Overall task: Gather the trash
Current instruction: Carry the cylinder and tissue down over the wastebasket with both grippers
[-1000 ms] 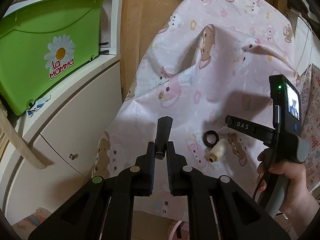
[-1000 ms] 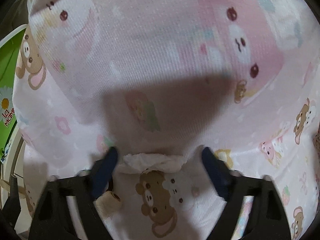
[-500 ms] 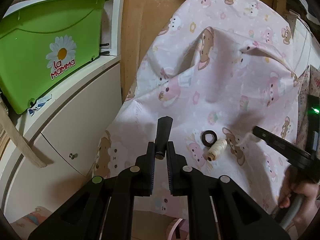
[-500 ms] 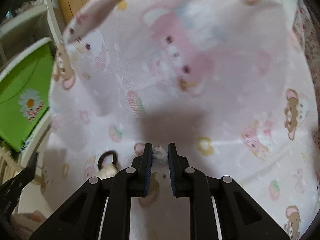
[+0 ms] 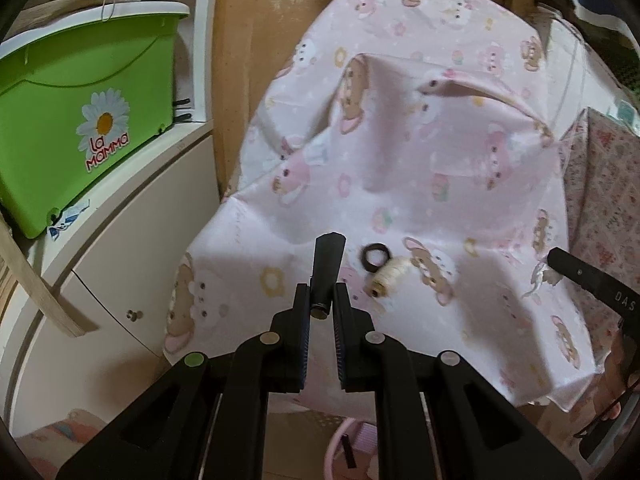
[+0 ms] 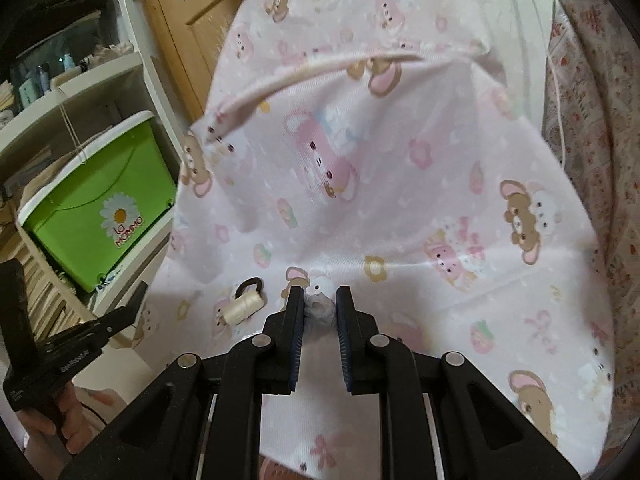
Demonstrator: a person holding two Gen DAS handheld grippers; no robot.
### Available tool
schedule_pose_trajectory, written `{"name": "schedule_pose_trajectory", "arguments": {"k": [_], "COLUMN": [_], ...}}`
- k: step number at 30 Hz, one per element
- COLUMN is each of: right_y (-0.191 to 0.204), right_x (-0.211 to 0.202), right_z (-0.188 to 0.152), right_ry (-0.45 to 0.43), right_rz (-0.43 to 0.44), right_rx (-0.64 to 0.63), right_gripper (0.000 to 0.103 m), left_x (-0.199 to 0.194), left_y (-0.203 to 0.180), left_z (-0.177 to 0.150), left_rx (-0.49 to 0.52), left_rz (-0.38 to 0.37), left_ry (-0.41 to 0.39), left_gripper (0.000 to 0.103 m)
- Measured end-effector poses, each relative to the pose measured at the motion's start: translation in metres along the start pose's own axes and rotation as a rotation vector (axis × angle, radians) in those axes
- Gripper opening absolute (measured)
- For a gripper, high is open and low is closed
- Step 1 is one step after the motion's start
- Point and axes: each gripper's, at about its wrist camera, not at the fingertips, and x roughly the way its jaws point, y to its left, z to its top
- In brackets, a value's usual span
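Pink cartoon-print sheet (image 5: 420, 168) covers the surface; wood door (image 6: 180, 12) behind, white cabinet (image 5: 120, 248) w/ green bin (image 5: 80, 120) to the left. Left gripper (image 5: 321, 300) is clamped on a black tube (image 5: 327, 268), held above the sheet. Right gripper (image 6: 319, 304) is pinched on a white tissue wad (image 6: 319, 300), just over the sheet. Thread spool (image 5: 386, 276) & black ring (image 5: 375, 257) lie touching on the sheet, between the grippers.
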Motion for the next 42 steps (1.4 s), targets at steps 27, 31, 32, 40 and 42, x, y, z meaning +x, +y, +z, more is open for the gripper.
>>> {"name": "schedule_pose_trajectory", "arguments": {"k": [27,31,32,40,42], "right_y": [0.007,0.004,0.004,0.0,0.001], "right_x": [-0.131,-0.121,-0.118,-0.097,-0.092], "right_z": [-0.081,-0.096,-0.1,-0.121,-0.125], "right_ry": [-0.131,-0.085,-0.071,0.003,0.012], "right_rz": [-0.155,-0.179,-0.181,-0.218,-0.242], "right_rx": [0.009,-0.005,-0.009,-0.03,-0.052], "right_gripper": [0.018,0.018,0.018,0.018,0.018], "left_x": [-0.071,-0.064,-0.062,-0.042,-0.037], "left_y": [-0.075,-0.079,-0.079,-0.085,-0.087], "left_z": [-0.055,-0.067,-0.069,-0.088,-0.094], "left_rx": [0.025,0.033,0.036,0.062,0.068], "left_rz": [-0.161,-0.162,-0.161,-0.153,-0.156], "left_ry": [0.088,0.118,0.124,0.204,0.228], "left_gripper": [0.01,0.01,0.01,0.01,0.01]}}
